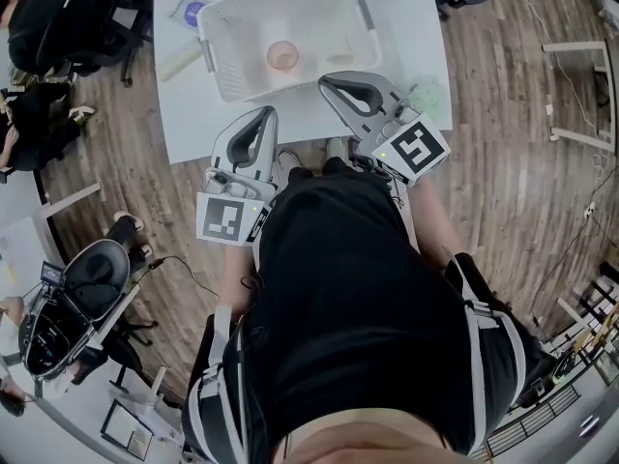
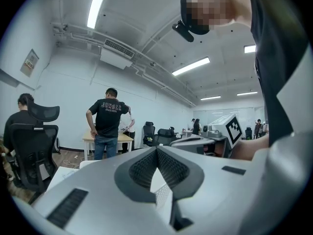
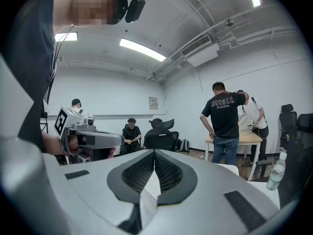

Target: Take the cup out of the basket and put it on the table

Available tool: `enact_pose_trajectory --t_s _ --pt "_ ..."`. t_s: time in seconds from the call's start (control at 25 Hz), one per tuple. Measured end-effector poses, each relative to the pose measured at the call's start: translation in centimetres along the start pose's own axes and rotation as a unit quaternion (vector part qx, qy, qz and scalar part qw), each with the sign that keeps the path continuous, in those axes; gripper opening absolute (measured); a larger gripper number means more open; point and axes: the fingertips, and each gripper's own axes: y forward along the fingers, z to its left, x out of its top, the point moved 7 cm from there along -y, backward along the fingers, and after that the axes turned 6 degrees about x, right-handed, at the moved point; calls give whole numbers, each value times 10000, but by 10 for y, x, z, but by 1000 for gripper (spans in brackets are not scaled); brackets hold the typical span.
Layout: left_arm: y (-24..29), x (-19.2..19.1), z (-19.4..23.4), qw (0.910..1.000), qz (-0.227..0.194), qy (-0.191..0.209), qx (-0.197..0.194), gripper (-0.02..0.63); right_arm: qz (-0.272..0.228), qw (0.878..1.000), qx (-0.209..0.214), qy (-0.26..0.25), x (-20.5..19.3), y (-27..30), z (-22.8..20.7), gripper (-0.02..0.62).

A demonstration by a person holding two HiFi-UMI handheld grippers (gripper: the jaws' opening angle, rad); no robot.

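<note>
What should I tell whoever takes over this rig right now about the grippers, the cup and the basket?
Left gripper: shut, empty, over the table's near edge, short of the basket.
Right gripper: shut, empty, its tip at the basket's near rim.
Cup: pink, inside the white basket, which sits on the white table.
Done: nothing yet; the cup is not gripped.
Left: open a gripper, reach into the basket, grip the cup, lift it out and set it on a bare part of the table.
</note>
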Motion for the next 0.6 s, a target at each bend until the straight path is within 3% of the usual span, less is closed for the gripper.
enact_pose_trajectory --t_s 0.28,0.6 --pt "-2 1 11 10000 38 -5 -71 20 298 9994 -129 68 -3 14 -15 20" --pt "-1 -2 10 9998 78 -47 -163 20 682 9975 62 -144 -7 39 -32 20"
